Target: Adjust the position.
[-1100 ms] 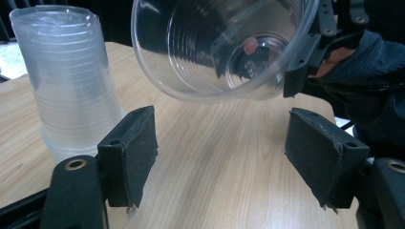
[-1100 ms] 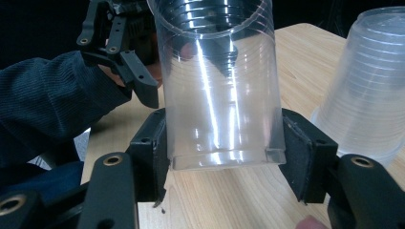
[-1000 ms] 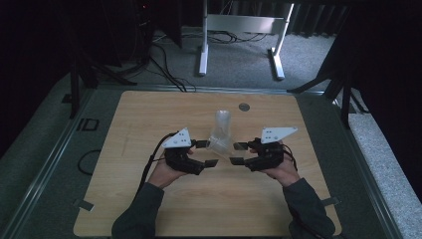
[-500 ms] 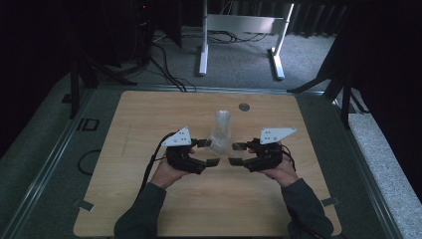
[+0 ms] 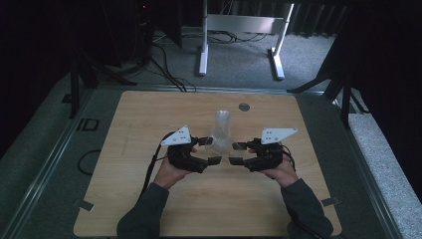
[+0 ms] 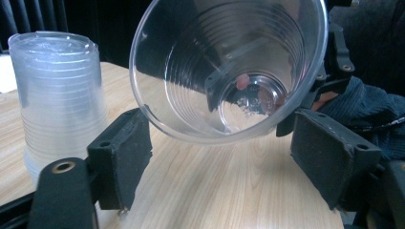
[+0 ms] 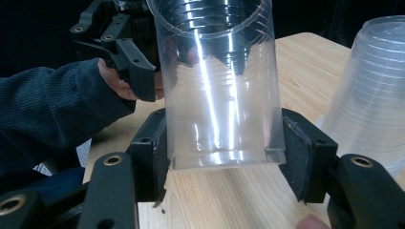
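A single clear plastic cup (image 5: 221,146) lies level between the two grippers above the table. My right gripper (image 7: 222,143) is shut on the cup (image 7: 217,81) near its base, a pad pressing on each side. My left gripper (image 6: 224,148) faces the cup's open mouth (image 6: 229,71). Its jaws have just been opening and stand on either side of the rim without pressing it. A stack of upturned clear cups (image 5: 222,122) stands on the table just behind. It shows beside the left jaw (image 6: 59,100) and at the right edge (image 7: 370,90).
The wooden table (image 5: 149,199) has a small metal disc (image 5: 244,106) near its far edge. Beyond the table stands a white metal frame (image 5: 239,25) with cables on the floor. A grey border (image 5: 59,149) runs around the tabletop.
Both hands stay where they were. The left gripper's jaws look slightly wider apart around the cup's rim than before.
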Available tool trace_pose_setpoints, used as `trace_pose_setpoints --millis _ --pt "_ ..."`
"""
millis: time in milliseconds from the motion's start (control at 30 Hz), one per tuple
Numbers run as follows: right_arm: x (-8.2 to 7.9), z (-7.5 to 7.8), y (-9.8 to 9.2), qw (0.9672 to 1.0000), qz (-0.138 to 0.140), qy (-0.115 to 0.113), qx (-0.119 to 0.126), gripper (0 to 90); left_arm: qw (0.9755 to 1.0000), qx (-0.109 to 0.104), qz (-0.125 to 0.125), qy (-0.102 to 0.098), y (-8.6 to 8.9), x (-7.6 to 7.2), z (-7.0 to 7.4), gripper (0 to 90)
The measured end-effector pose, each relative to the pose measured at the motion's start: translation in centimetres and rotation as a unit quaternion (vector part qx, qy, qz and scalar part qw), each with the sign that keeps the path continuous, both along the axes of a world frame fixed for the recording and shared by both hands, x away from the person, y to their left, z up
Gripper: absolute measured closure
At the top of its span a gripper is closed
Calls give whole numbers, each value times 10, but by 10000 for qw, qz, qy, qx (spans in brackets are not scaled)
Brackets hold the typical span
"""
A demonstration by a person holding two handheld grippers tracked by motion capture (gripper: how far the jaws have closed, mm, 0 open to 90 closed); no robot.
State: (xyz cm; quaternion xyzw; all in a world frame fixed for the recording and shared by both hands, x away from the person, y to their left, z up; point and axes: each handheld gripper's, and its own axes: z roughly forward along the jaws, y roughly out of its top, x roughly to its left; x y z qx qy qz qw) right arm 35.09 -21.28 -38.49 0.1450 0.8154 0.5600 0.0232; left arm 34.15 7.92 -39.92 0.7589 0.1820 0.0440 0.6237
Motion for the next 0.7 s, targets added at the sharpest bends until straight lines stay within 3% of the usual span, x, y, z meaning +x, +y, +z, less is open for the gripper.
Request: trace_pose_setpoints --millis 700 --pt "0 0 -1 10000 -16 -39 48 416 9999 -91 -37 26 -10 2 1 206"
